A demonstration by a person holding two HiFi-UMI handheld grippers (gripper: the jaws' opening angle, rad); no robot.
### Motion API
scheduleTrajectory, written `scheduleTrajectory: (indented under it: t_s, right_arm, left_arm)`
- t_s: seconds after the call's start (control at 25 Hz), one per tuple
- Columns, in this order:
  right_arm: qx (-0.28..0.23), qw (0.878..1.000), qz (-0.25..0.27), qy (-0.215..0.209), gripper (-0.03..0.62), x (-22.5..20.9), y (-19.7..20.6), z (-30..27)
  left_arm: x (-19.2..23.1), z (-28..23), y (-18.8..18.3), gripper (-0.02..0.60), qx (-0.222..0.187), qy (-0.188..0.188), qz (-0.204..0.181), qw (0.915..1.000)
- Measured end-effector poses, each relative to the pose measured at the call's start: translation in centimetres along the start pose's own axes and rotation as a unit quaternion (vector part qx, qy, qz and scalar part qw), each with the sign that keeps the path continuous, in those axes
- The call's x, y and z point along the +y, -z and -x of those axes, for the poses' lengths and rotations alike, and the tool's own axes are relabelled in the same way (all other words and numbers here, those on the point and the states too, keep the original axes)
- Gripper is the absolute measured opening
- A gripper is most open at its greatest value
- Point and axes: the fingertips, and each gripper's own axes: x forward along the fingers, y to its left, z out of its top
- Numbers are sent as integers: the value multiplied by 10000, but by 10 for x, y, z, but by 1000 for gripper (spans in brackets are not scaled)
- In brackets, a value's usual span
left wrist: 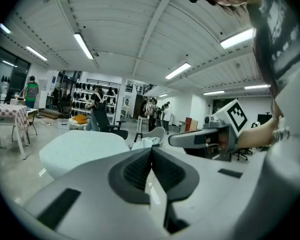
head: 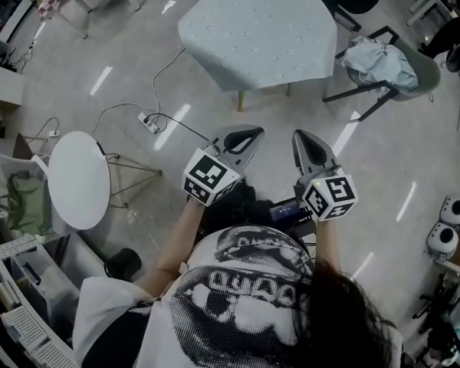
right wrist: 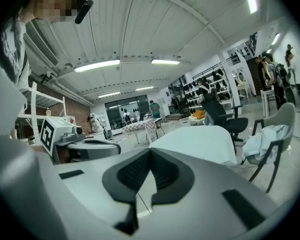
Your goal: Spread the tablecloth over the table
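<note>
An open workroom with a glossy pale floor (head: 138, 60) is shown, with strip lights overhead; nearest, two grippers are held side by side in front of the person's chest, well short of the table; the left gripper (head: 245, 138) is seen with its jaws pressed together and nothing between them, the dark pads meeting in its own view (left wrist: 151, 154); the right gripper (head: 303, 138) is likewise closed on nothing, pads touching (right wrist: 150, 159); to the left a small round white table (head: 78, 179) is seen, and a power strip (head: 148, 121) with its cable lies on the floor between the grippers and the table; further ahead the tablecloth (head: 257, 29), pale blue with small dots, is already draped over the table (head: 240, 100), hanging past the edges so that only legs show; it is well apart from both grippers; just right of it a chair (head: 418, 71) carries a crumpled pale cloth (head: 376, 61), whose kind cannot be told; the tablecloth is judged light, thin and limp, likely to sag and fold when lifted; a hold is best taken on the overhanging hem at two neighbouring corners, one per gripper, a small fold pinched deep so the thin fabric does not slip out.
</note>
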Motion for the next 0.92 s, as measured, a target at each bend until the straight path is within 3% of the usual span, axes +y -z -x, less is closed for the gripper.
scheduleTrajectory:
  t_s: [0.36, 0.92]
  right_arm:
    - [-136, 9997, -117, -169, -5, -5, 3, 35]
    - [-161, 9995, -234, -167, -5, -24, 12, 66]
  left_arm:
    - [-35, 4, 3, 12, 125, -172, -78, 9997]
    - [-76, -13, 6, 12, 243, -43, -108, 9996]
